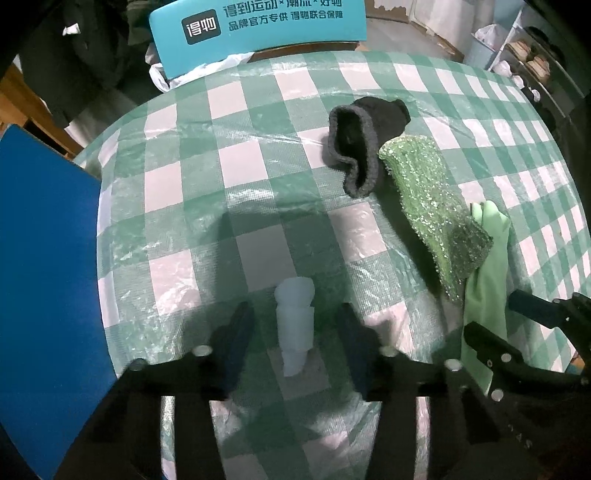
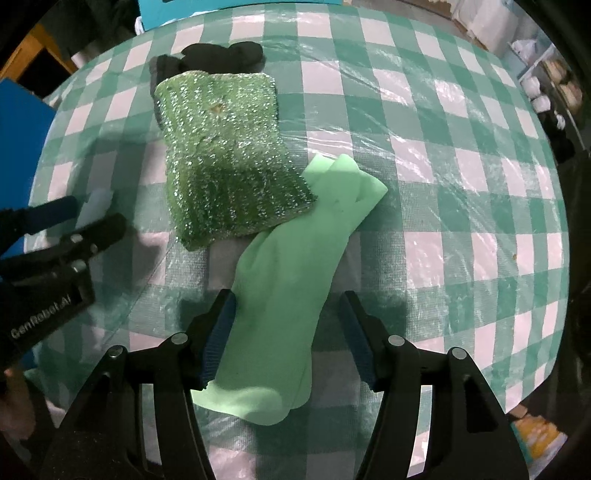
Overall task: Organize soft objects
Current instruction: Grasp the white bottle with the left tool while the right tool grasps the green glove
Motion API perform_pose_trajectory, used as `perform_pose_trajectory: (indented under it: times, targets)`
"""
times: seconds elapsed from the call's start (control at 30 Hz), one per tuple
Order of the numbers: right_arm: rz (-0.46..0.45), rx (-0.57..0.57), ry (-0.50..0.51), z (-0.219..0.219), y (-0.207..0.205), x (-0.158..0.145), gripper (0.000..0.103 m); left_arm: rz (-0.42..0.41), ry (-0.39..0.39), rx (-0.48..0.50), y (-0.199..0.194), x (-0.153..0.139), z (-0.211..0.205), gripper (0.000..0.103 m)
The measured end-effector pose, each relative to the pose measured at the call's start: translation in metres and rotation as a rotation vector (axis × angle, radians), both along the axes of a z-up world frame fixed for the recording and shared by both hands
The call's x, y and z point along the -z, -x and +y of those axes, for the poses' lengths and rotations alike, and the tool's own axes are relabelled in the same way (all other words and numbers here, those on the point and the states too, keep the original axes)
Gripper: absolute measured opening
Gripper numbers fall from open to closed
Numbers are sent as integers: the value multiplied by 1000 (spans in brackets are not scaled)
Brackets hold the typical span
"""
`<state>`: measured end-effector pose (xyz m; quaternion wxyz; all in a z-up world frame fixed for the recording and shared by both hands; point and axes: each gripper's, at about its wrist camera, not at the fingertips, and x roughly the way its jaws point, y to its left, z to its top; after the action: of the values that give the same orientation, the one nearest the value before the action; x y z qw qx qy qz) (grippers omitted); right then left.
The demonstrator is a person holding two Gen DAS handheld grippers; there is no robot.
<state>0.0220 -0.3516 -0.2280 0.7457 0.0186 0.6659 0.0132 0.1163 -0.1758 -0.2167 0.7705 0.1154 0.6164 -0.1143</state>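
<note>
**Two open grippers over soft items on a checked table**

The left gripper has its two black fingers spread apart, with a small white roll of soft cloth lying on the table between them; whether either finger touches the roll cannot be told. The right gripper also has its fingers apart, straddling the lower part of a pale green sock that lies flat and runs away from the camera. The left-hand finger appears to touch the sock's edge; the other stands clear of it.

A sparkly green scouring cloth lies across the far end of the sock, overlapping it. Its own far end rests against a dark grey knitted sock (crumpled, with its cuff gaping open). In the right wrist view, the left gripper and the white roll show at the left edge.

Everything sits on a table covered by a green-and-white checked cloth under clear plastic film. A blue flat panel stands at the table's left edge, and a teal box with white Chinese lettering sits beyond the far edge. White shelving stands at the far right.
</note>
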Motion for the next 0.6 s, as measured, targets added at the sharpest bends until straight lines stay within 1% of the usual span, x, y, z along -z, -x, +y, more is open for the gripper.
perform_pose_trajectory:
  times: [0.03,0.07,0.1,0.13,0.17,0.27,0.33,0.47,0.6]
  targets:
    - [0,0,0,0,0,0,56,2,3,-1,1,0,1,29]
    - [-2,-3,1,0,1,0,45,6,8,-1,2,-1,2,24]
    - [-5,-6,2,1,2,-1,26,8,12,0,2,0,3,20]
    - [-6,-10,1,6,2,-1,15,14,19,1,2,0,4,17]
    - [2,-12,-12,3,5,-2,8,14,23,-1,3,0,5,17]
    - [13,3,-55,7,2,-2,8,8,31,-2,4,-4,8,16]
    - [0,10,-66,2,1,-12,8,-1,33,0,6,-8,8,16]
    - [-43,23,-79,-6,1,-30,7,-23,35,7,11,-22,8,16]
    - [-105,31,-98,-10,6,-55,7,-49,47,16,19,-39,8,16]
